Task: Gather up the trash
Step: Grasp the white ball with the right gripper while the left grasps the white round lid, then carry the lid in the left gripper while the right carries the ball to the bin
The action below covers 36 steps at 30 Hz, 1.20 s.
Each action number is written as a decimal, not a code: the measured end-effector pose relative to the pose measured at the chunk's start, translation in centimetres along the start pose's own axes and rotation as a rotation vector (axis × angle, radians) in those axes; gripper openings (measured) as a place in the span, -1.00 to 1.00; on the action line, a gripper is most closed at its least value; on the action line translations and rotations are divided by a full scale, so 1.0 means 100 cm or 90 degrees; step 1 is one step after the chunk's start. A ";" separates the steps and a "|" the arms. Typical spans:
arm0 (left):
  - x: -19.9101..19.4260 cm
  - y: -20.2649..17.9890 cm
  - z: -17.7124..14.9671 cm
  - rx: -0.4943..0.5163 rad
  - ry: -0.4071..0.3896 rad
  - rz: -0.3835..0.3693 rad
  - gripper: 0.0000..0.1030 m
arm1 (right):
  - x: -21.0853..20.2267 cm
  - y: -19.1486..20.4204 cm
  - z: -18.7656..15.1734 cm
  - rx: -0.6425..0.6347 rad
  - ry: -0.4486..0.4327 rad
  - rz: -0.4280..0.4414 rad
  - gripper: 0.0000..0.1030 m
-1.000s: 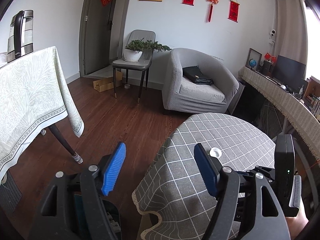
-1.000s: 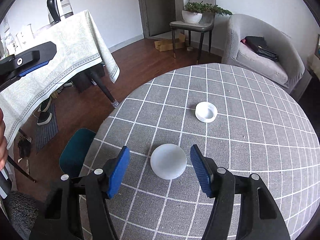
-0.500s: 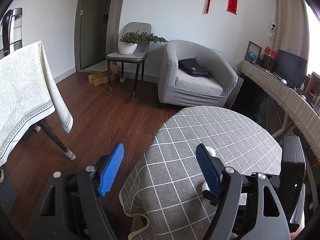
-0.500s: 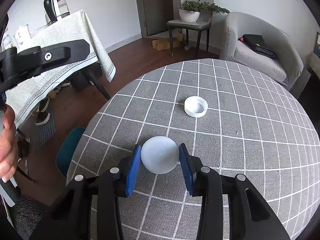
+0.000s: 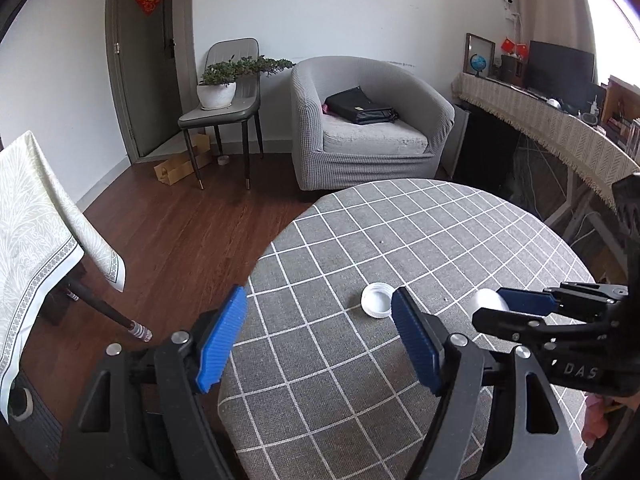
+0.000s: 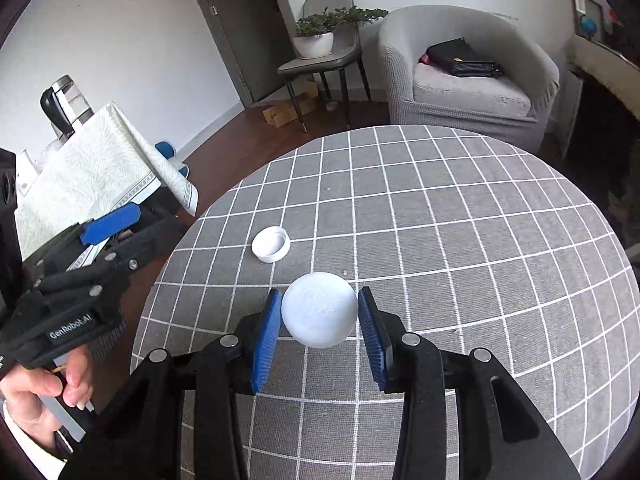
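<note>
Grey checked cloth covers the round table (image 6: 460, 220) on which the work is done, with a grey armchair (image 5: 360, 120) and a potted plant (image 5: 218, 88) on a chair seen behind it. A frosted white, dome-shaped plastic lid (image 6: 319, 310) is gripped between the blue ribbed pads of the right gripper (image 6: 320, 326) — its jaws are clenched on the lid at its widest part. Whether the lid is touching the cloth or just raised cannot be told. A white screw cap (image 6: 271, 244), open side up, lies on the cloth near the lid, toward the left.

The left gripper (image 5: 316, 340) is held with its jaws released, nothing between them, over the table's near edge; the cap is seen just beyond its right pad.

For the step to go well, the hold on the smooth, rounded lid should be kept level and square, since a tilted squeeze could let it pop out. No bin is in view.

Readable writing: "GenRobot.AI" on the left gripper's body, and "DAS" on the right gripper's.
</note>
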<state>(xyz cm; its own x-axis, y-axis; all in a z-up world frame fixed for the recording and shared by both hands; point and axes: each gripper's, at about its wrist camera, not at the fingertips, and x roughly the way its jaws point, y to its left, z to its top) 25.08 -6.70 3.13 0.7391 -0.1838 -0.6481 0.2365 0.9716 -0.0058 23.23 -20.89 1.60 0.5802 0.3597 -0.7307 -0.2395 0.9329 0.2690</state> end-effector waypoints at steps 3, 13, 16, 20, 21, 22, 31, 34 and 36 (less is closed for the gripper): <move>0.014 -0.007 0.002 0.009 0.023 -0.023 0.45 | -0.006 -0.005 0.001 0.012 -0.011 0.005 -0.23; 0.051 -0.029 -0.003 0.108 0.081 -0.048 0.21 | -0.010 -0.025 0.010 0.064 -0.027 0.018 -0.23; 0.061 -0.031 -0.003 0.112 0.095 -0.050 0.13 | -0.013 -0.028 0.011 0.071 -0.032 0.020 -0.23; 0.072 -0.035 -0.006 0.122 0.108 -0.059 0.04 | -0.016 -0.031 0.011 0.082 -0.038 0.023 -0.23; 0.074 -0.036 -0.007 0.123 0.113 -0.062 -0.03 | -0.016 -0.031 0.012 0.085 -0.039 0.024 -0.23; 0.076 -0.037 -0.007 0.122 0.116 -0.065 -0.08 | -0.015 -0.031 0.012 0.086 -0.038 0.026 -0.23; 0.080 -0.036 -0.005 0.090 0.118 -0.085 -0.37 | -0.014 -0.022 0.017 0.079 -0.039 0.032 -0.23; 0.071 -0.036 -0.008 0.078 0.113 -0.089 -0.37 | -0.014 -0.016 0.019 0.069 -0.039 0.032 -0.23; 0.061 -0.033 -0.010 0.067 0.108 -0.087 -0.37 | -0.016 -0.012 0.020 0.063 -0.040 0.033 -0.23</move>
<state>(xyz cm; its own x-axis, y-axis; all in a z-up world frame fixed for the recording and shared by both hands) 28.15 -10.87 -1.59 0.5815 -0.2761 -0.7652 0.3985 0.9168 -0.0280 24.16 -22.54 3.70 0.6179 0.4051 -0.6739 -0.1948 0.9092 0.3680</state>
